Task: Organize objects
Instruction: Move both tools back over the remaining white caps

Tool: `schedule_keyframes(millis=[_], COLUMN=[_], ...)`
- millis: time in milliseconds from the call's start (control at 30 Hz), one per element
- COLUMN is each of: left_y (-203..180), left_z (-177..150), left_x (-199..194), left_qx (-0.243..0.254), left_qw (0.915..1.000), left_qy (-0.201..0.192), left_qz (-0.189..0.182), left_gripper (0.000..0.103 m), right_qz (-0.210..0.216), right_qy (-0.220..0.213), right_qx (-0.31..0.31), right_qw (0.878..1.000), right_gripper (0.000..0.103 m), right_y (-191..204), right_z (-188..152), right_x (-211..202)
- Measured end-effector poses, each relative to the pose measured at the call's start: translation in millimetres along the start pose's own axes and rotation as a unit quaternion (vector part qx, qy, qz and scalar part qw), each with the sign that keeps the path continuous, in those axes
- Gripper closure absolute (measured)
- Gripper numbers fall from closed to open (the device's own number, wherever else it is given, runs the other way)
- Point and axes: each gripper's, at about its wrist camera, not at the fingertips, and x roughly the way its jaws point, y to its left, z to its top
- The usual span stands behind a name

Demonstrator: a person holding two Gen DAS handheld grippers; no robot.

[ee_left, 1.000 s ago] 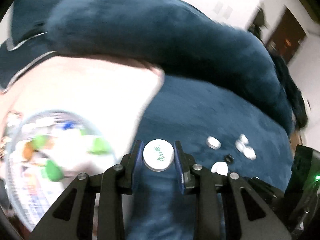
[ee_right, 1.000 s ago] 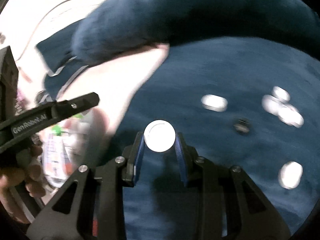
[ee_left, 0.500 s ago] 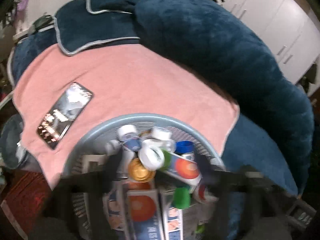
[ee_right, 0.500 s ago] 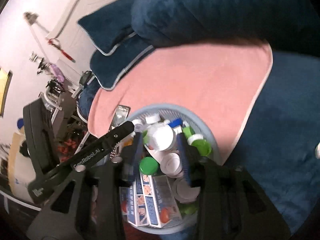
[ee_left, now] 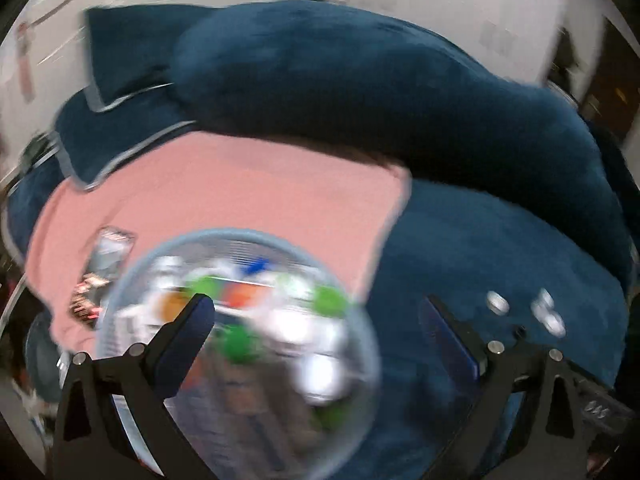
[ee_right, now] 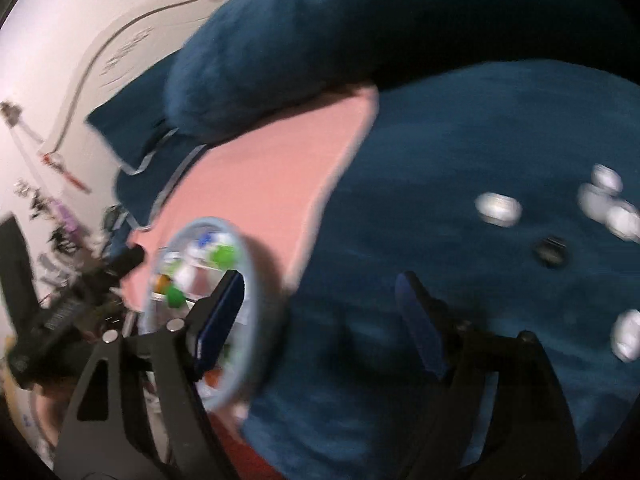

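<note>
A light blue round basket (ee_left: 240,236) full of blurred bottles, green caps and boxes sits on a pink towel (ee_left: 240,192). My left gripper (ee_left: 316,312) hangs above the basket's right half, its jaws opening wide with nothing gripped. In the right wrist view the basket (ee_right: 200,222) lies to the left. My right gripper (ee_right: 320,284) is over the blue blanket beside it, jaws opening and empty. Several small white jars (ee_right: 498,208) and a small black piece (ee_right: 552,252) lie on the blanket at the right. The white jars (ee_left: 498,304) also show in the left wrist view.
A long dark blue bolster (ee_left: 360,80) runs along the back of the bed. Blue pillows (ee_left: 120,60) are stacked at the back left. A phone (ee_left: 108,256) lies on the towel left of the basket. Clutter and a wall (ee_right: 60,80) are at the far left.
A second ago each gripper was shut on a round white jar. Both swung over the basket and opened. Both are now empty and both views swing back right toward the blanket.
</note>
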Motion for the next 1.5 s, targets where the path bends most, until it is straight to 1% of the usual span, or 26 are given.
schedule_keyframes(millis=[100,200,267,367,500,633,767,933,1067,1133,1200,1300,1333,1400,1467,1500], left_y=[-46.2,-91.7,-114.4,-139.8,-152.3,-151.1,-147.6,-143.3,-143.3,-145.1,-148.5,-157.6,-160.8,-167.6,-173.2,-175.6], left_z=[-10.6,-24.9,-34.6,-49.9,-54.0,-49.4,-48.3,-48.9,-53.5,-60.1,-70.4,-94.7,-104.8,-123.9,-145.7,-160.2], left_x=[11.9,29.2,42.5,60.1,75.6,93.4,111.4,125.4,129.1,130.6,131.1,124.6,120.4,113.1,107.3,108.2], left_qx=[0.038,0.073,0.097,0.126,0.134,0.129,0.119,0.107,0.117,0.121,0.127,0.147,0.153,0.164,0.176,0.181], left_qw=[0.9986,0.9945,0.9912,0.9867,0.9850,0.9857,0.9857,0.9857,0.9839,0.9823,0.9793,0.9758,0.9755,0.9754,0.9755,0.9753], left_qy=[0.018,0.044,0.060,0.082,0.095,0.101,0.113,0.126,0.132,0.140,0.153,0.157,0.152,0.139,0.121,0.116], left_qz=[-0.033,-0.062,-0.067,-0.063,-0.054,-0.041,-0.040,-0.033,-0.028,-0.028,-0.037,-0.040,-0.042,-0.047,-0.050,-0.050], left_gripper=[0.001,0.001,0.001,0.001,0.001,0.001,0.001,0.001,0.001,0.001,0.001,0.001,0.001,0.001,0.001,0.001], right_qz=[-0.045,-0.084,-0.106,-0.122,-0.124,-0.121,-0.121,-0.117,-0.118,-0.123,-0.134,-0.156,-0.170,-0.212,-0.266,-0.284], right_qy=[-0.003,-0.008,-0.011,-0.015,-0.013,0.001,0.012,0.023,0.026,0.014,-0.002,-0.027,-0.037,-0.054,-0.063,-0.063], right_qx=[0.024,0.054,0.075,0.088,0.067,0.045,0.027,0.024,0.020,0.019,0.027,0.043,0.041,0.033,0.032,0.032], right_qw=[0.999,0.995,0.992,0.988,0.990,0.992,0.992,0.993,0.992,0.992,0.991,0.987,0.984,0.975,0.961,0.956], right_gripper=[0.023,0.023,0.023,0.023,0.023,0.023,0.023,0.023,0.023,0.023,0.023,0.023,0.023,0.023,0.023,0.023], right_y=[-42.8,-85.7,-111.0,-133.9,-138.0,-137.3,-141.7,-143.2,-140.9,-138.4,-137.9,-138.1,-137.7,-138.7,-145.1,-149.1], right_z=[-15.7,-24.3,-25.2,-19.7,-6.8,3.2,9.4,17.6,16.7,10.4,-1.0,-33.0,-46.9,-75.0,-98.8,-107.3], right_x=[-22.7,-44.0,-54.4,-61.5,-51.6,-26.4,-2.9,21.7,29.1,21.7,9.6,-15.1,-23.9,-39.3,-49.0,-50.9])
